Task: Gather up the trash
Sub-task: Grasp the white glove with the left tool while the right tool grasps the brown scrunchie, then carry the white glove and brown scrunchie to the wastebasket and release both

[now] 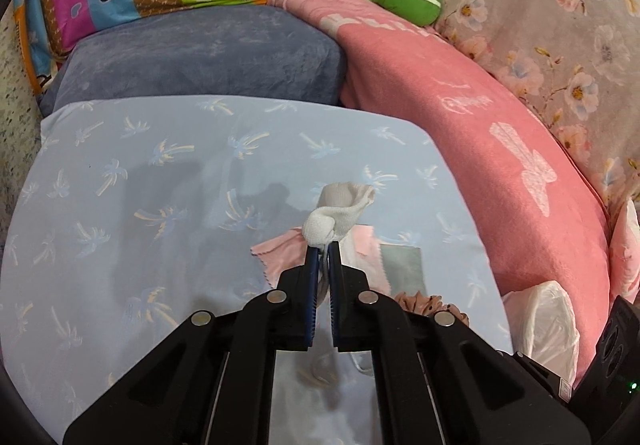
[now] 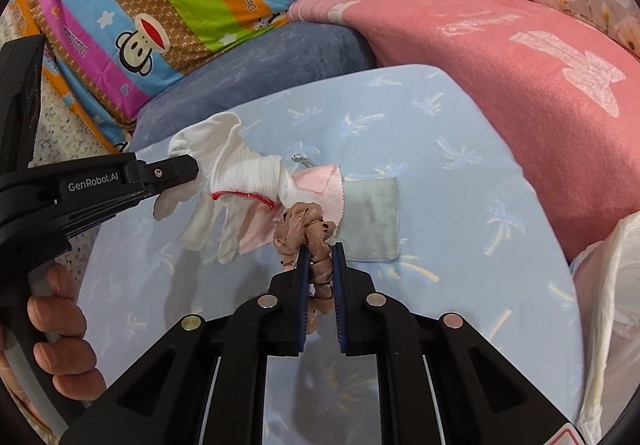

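**Both jaws loaded, bag off to the right**

Left gripper [image 1: 324, 251] clamped on a white glove [image 2: 236, 181], lifted clear of the palm-print bed sheet [image 2: 460, 181], fingers dangling downward. Right gripper [image 2: 320, 251] pinched on a brown scrunchie [image 2: 306, 229], long axis running back between the jaws. White plastic bag [image 2: 608, 309] at the far right, nearer the right gripper. Pink cloth [image 2: 320, 185] and grey cloth [image 2: 372, 221] lying flat beneath. Bag mouth cut off by the frame edge; opening direction unclear.

Ribbed knit glove [image 2: 240, 169], satiny scrunchie [image 2: 308, 233]
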`<state>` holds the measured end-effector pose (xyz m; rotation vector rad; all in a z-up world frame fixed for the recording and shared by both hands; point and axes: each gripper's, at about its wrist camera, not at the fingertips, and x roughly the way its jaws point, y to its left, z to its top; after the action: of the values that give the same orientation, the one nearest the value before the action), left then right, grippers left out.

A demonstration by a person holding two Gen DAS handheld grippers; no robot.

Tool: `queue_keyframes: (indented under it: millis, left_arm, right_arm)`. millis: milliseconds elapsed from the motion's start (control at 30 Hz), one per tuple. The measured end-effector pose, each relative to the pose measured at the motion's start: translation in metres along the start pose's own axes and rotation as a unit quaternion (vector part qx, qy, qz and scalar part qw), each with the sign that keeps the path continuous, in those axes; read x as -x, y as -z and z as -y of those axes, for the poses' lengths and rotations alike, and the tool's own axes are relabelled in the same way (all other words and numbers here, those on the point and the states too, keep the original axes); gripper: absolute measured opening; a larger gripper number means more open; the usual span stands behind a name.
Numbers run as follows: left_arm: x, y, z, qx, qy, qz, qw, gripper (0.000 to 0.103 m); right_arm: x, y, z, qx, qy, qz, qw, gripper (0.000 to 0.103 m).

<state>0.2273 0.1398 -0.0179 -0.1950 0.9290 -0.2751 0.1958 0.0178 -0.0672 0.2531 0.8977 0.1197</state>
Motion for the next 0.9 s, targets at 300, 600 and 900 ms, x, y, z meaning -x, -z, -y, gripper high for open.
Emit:
queue_keyframes:
  millis: [300, 600, 900]
  left_arm:
    - [0.033, 0.009, 0.048, -0.035, 0.023, 0.024, 0.9988, 0.005]
    - [0.053, 0.025, 0.105, -0.078, 0.056, 0.037, 0.9946, 0.005]
    - [0.053, 0.048, 0.168, -0.126, 0.093, 0.028, 0.9873, 0.005]
  right_arm:
    - [0.058, 0.004, 0.021, -0.014, 0.005, 0.044, 0.999, 0.010]
    - [0.109, 0.013, 0.065, -0.045, 0.027, 0.079, 0.995, 0.010]
    - [0.154, 0.030, 0.129, -0.096, 0.064, 0.108, 0.987, 0.010]
